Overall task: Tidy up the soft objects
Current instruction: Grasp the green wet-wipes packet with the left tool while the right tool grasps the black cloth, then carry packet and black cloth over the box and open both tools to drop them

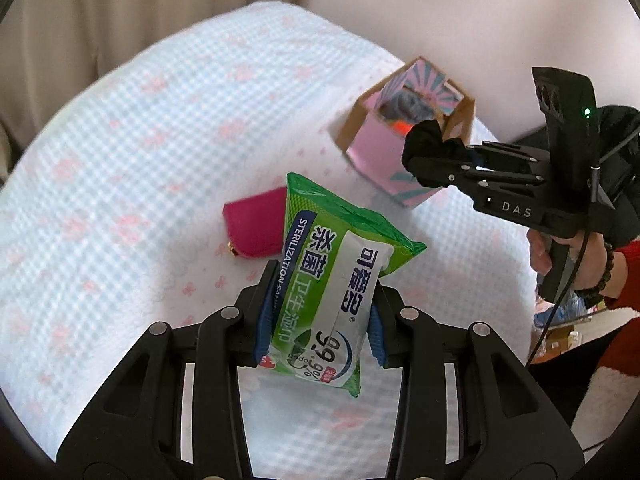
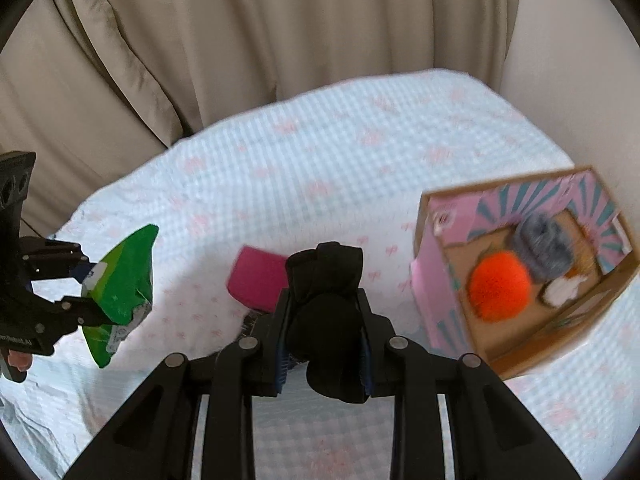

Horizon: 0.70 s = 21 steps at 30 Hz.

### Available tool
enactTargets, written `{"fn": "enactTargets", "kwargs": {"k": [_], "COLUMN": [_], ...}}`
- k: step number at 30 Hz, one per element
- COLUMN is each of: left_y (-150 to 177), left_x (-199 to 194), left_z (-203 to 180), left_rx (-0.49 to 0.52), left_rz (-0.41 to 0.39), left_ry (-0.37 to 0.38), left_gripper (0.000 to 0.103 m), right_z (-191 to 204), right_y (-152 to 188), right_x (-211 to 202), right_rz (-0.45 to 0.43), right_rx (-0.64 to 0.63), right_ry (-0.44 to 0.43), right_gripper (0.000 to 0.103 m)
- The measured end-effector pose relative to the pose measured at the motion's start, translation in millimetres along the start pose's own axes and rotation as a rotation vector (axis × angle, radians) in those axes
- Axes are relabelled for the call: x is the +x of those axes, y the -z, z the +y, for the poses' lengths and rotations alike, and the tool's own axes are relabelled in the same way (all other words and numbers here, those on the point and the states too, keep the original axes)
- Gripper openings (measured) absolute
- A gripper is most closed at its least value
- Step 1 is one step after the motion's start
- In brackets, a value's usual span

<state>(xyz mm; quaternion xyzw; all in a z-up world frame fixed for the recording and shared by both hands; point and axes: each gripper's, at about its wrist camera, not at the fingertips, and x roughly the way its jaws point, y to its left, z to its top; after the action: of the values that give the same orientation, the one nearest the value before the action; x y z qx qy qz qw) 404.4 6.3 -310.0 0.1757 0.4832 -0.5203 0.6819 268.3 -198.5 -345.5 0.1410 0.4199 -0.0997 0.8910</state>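
My left gripper point(image 1: 320, 312) is clamped on a green pack of wet wipes point(image 1: 336, 280), its blue pads point(image 1: 264, 320) pressing both long sides, and the pack hangs clear above the bedspread point(image 1: 120, 200). In the right wrist view the same pack shows at nine o'clock, pinched in the left gripper and tilted, well apart from everything on the bed.

My right gripper point(image 2: 325, 320) is closed on a black fabric bundle point(image 2: 326, 304) that bulges out past the fingertips at twelve o'clock; it is dark and slightly blurred, so it may be a rolled sock or a scrunchie, I cannot tell which. From the left wrist camera that gripper sits at three o'clock, held by a hand point(image 1: 560, 256) with a beaded bracelet and a red sleeve point(image 1: 628, 276), the black bundle poking out just in front of the box.

The pink cardboard box point(image 2: 436, 276) stands open on the bedspread at three o'clock of the right view, tipped toward the camera. Inside lie an orange fuzzy ball point(image 2: 500, 284), a grey fluffy piece point(image 2: 544, 244) touching it at its one o'clock, and something small and white point(image 2: 560, 292) beside both.

A magenta pouch point(image 1: 256, 228) lies flat on the bedspread, between the two grippers and near the box. Beige curtains point(image 2: 240, 40) hang behind the bed.
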Motion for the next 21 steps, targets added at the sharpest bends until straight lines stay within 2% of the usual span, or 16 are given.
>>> {"fn": "enactTargets", "kwargs": {"k": [11, 15, 21], "left_y": [-49.1, -68.6, -104.9], "left_x": [-62.2, -73.8, -72.5], "left_z": [-80.9, -113.9, -171.2], "left_rx": [-0.015, -0.03, -0.118], "left_rz": [-0.078, -0.095, -0.133], "left_ry": [-0.105, -0.154, -0.218], "left_gripper": [0.035, 0.035, 0.035], "right_z": [-22.4, -47.9, -98.1], "right_y": [-39.9, -52.2, -67.4], "right_x": [-105.0, -141.5, -178.4], "right_rz": [-0.09, -0.116, -0.112], "right_rx": [-0.023, -0.046, -0.087], "right_ry": [-0.028, -0.044, -0.083], "right_gripper": [0.025, 0.025, 0.025]}}
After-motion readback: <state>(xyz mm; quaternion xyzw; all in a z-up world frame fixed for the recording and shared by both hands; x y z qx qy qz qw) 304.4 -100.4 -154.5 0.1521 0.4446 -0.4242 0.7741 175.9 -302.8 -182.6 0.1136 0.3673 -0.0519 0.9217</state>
